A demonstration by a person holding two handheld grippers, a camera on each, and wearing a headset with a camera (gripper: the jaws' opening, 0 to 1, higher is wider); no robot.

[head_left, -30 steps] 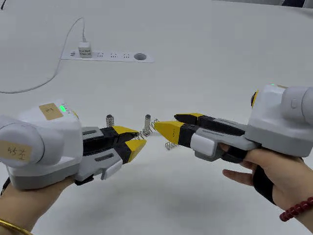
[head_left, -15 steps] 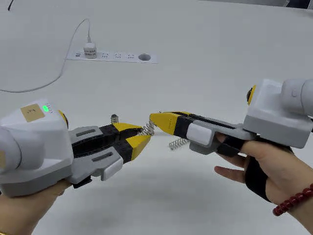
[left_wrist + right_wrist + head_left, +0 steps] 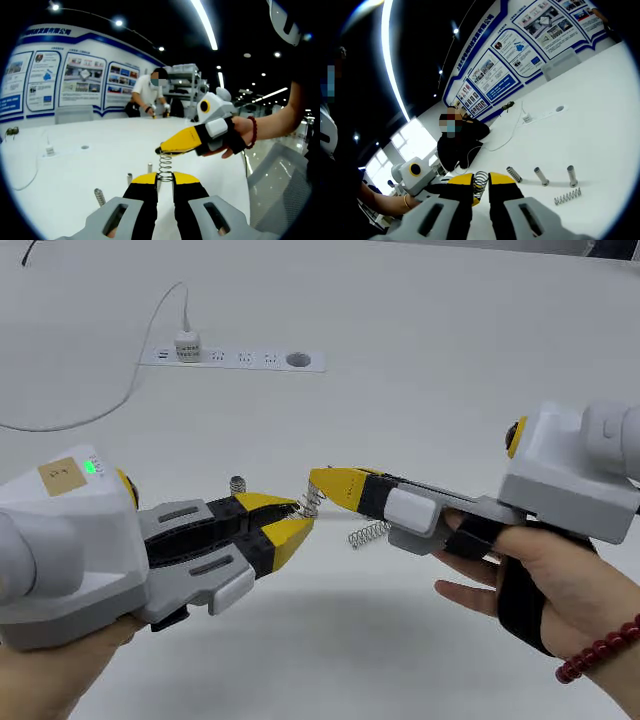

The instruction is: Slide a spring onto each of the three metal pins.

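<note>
As the spring (image 3: 164, 164) stands toward 12 o'clock out of the left tongs (image 3: 165, 177) clamped on its base, the right tongs (image 3: 160, 149) pinch its top end.

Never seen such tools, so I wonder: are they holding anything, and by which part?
One spring, held between both: the left tool pinches one end of it, the right tool the other end.

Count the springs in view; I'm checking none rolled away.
3: the mounted spring standing upright, the loose spring lying on the table, the held spring between the left gripper and right gripper. None seems hidden.
</note>
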